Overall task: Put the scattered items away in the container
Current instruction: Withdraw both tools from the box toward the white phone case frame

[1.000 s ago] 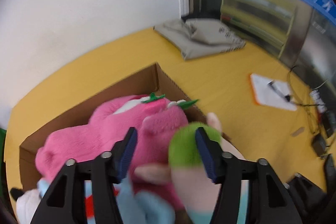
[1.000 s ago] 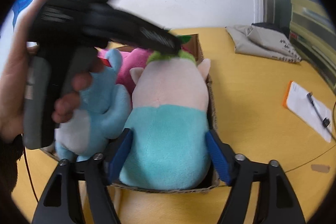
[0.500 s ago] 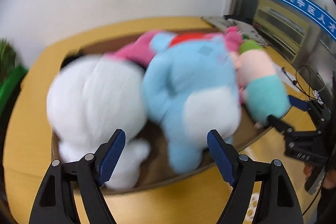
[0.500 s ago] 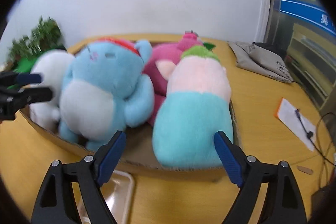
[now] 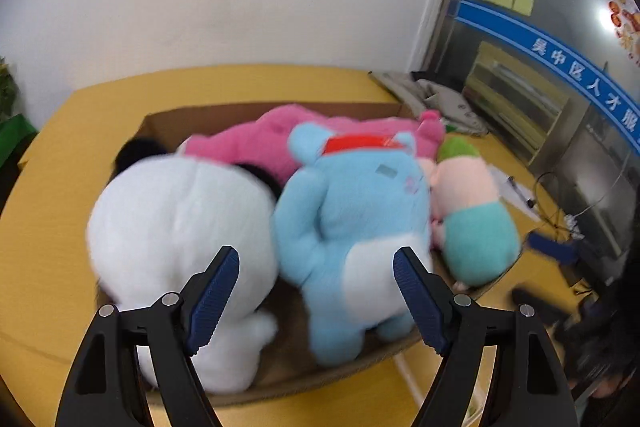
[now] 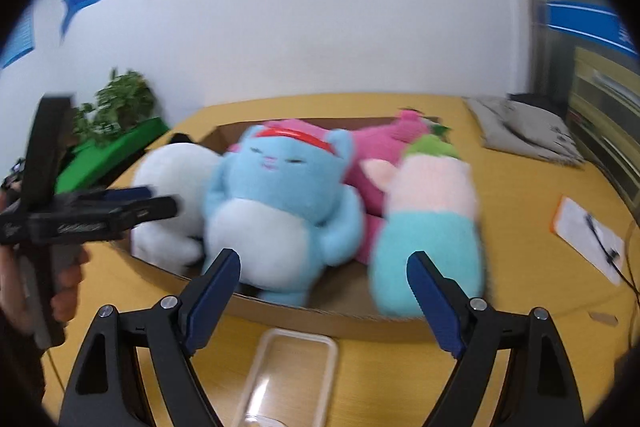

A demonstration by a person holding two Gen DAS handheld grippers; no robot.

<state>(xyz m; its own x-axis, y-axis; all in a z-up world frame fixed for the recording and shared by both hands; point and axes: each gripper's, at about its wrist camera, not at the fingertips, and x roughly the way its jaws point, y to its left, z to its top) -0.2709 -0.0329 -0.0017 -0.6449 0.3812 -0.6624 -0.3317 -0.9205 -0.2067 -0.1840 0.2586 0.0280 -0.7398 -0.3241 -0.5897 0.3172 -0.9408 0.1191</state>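
A cardboard box (image 5: 168, 121) on the yellow table holds several plush toys: a white one (image 5: 180, 223), a blue one with a red band (image 5: 352, 211), a pink one (image 5: 256, 143) behind, and a pink-and-teal one with a green top (image 5: 472, 219). The same box (image 6: 320, 315) and toys show in the right wrist view: blue (image 6: 280, 195), teal (image 6: 428, 227), white (image 6: 172, 187), pink (image 6: 380, 147). My left gripper (image 5: 316, 291) is open and empty, just in front of the box; it also shows in the right wrist view (image 6: 120, 203). My right gripper (image 6: 324, 291) is open and empty.
A clear plastic tray (image 6: 288, 375) lies on the table in front of the box. A clipboard with a pen (image 6: 588, 231) and cables lie to the right. Folded grey cloth (image 6: 524, 135) sits at the back right. A green plant box (image 6: 112, 155) stands at the left.
Both grippers have drawn back from the box and now stand open in front of it. The toys stay in the box.
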